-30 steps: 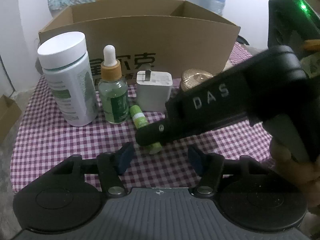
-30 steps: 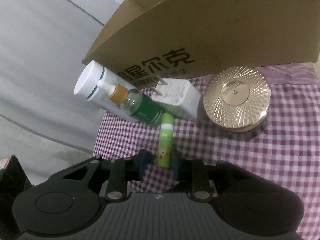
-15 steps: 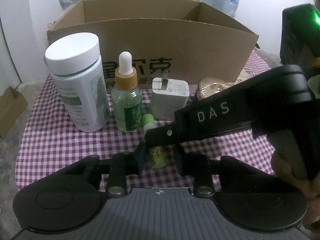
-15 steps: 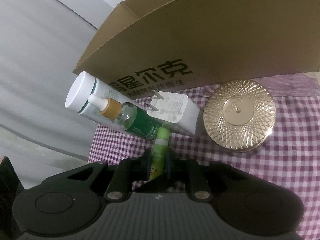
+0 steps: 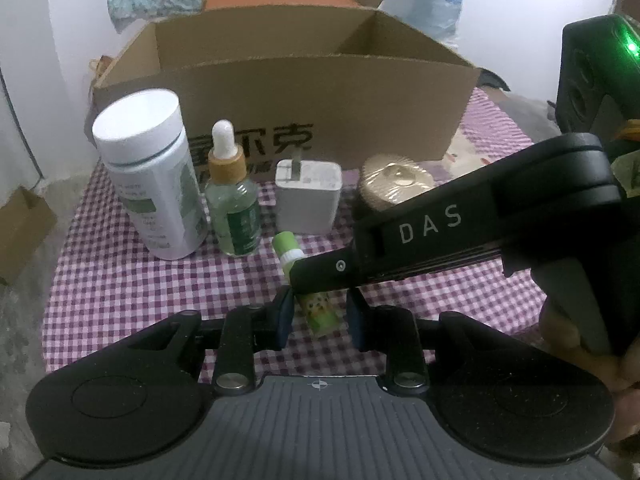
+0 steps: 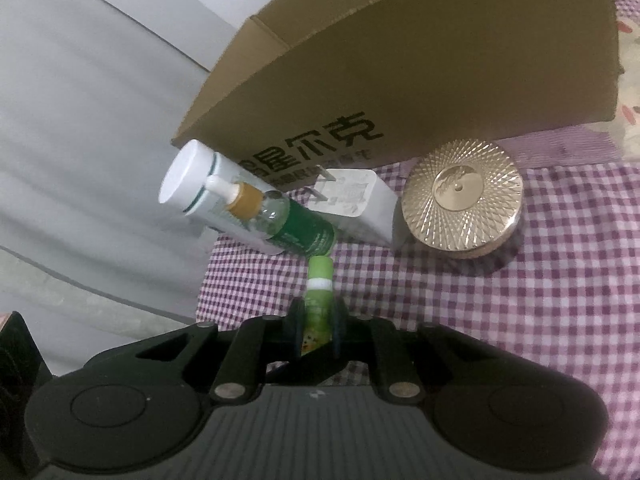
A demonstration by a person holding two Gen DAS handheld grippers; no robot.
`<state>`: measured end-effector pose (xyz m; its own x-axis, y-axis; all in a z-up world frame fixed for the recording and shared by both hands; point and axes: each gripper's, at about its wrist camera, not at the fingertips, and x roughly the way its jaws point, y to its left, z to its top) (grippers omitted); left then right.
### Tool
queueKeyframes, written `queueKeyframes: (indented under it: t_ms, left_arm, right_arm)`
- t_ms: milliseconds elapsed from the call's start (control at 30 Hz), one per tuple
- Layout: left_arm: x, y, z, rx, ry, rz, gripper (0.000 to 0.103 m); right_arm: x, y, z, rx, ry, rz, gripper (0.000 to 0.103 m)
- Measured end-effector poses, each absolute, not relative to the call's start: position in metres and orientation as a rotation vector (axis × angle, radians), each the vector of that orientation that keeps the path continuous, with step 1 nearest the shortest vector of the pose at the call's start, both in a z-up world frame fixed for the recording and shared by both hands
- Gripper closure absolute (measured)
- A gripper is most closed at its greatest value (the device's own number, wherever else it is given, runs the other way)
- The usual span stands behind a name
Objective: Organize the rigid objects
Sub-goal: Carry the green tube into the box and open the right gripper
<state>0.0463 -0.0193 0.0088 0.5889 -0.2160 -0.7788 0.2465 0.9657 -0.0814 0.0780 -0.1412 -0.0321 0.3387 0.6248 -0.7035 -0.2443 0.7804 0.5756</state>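
Note:
A small green lip-balm tube [image 5: 320, 312] [image 6: 317, 300] lies on the purple checked cloth. My right gripper [image 6: 318, 330] is shut on the tube's lower half; its finger [image 5: 320, 270] crosses the left wrist view over the tube. My left gripper [image 5: 320, 316] is open, its fingers either side of the tube's end without touching it. Behind stand a white-capped bottle [image 5: 150, 176], a green dropper bottle [image 5: 234, 208], a white charger plug [image 5: 308, 196] and a gold round tin [image 5: 394, 180] [image 6: 462, 210].
An open cardboard box [image 5: 304, 92] [image 6: 420, 64] with printed characters stands right behind the row of objects. A smaller cardboard box [image 5: 20, 232] sits on the floor at left. The cloth's edge drops off at left.
My right gripper closed tighter on the green tube. My left gripper came up to the tube's end and narrowed, then opened slightly.

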Motion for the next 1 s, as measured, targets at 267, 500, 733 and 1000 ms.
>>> queueKeyframes:
  t_ms: [267, 500, 733, 1000]
  left_arm:
    - [0.031, -0.027, 0.033, 0.086, 0.821, -0.285, 0.075]
    - [0.027, -0.047, 0.084, 0.168, 0.687, -0.304, 0.075]
    - [0.078, -0.068, 0.107, 0.195, 0.666, -0.321, 0.075]
    - [0.166, -0.083, 0.082, 0.152, 0.805, -0.316, 0.075]
  right_arm:
    - [0.054, -0.153, 0.005, 0.397, 0.994, 0.607, 0.088]
    - [0.046, -0.171, 0.065, 0.394, 0.837, 0.631, 0.088]
    - [0.085, -0.183, 0.101, 0.386, 0.777, 0.621, 0.088]
    - [0.168, -0.194, 0.086, 0.409, 0.875, 0.565, 0.088]
